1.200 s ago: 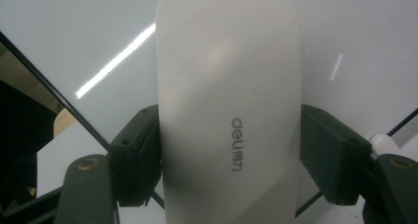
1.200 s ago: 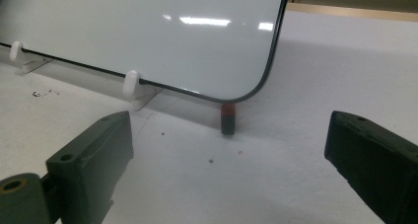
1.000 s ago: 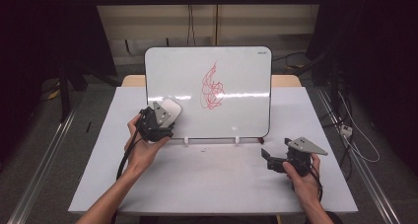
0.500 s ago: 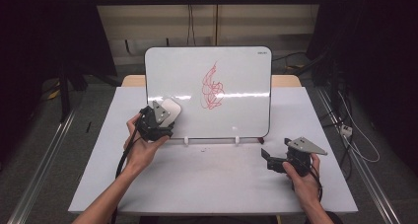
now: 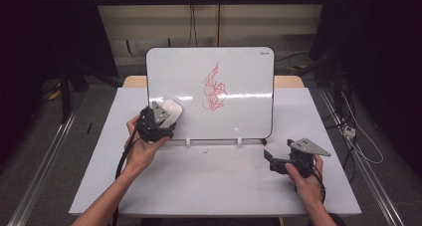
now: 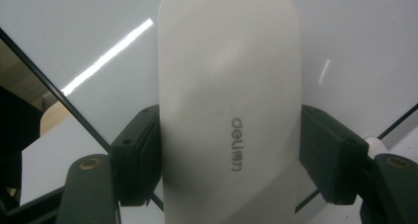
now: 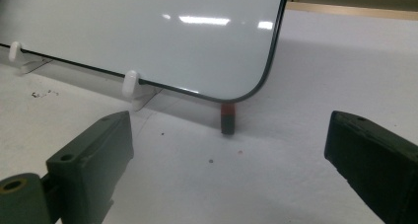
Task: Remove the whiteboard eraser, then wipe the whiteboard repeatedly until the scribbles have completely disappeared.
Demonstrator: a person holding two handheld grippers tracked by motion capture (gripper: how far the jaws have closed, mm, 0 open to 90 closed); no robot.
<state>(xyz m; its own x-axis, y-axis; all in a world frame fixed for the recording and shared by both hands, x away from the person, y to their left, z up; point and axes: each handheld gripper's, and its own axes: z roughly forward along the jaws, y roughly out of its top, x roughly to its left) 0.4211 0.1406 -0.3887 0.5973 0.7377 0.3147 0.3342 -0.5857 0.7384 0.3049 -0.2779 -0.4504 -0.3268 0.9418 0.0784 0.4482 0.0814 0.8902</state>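
1. Over at the whiteboard's lower-left edge, the left gripper has its jaws pinching a white eraser.
2. Right gripper, jaws spread, rests on open bench near the board's lower-right corner.

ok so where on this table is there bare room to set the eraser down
The widest bare patch is the front of the table, between the left gripper holding the eraser and the right gripper, below the whiteboard. The strips left and right of the board are free too. Right under the board's lower edge it is crowded with its white clips.
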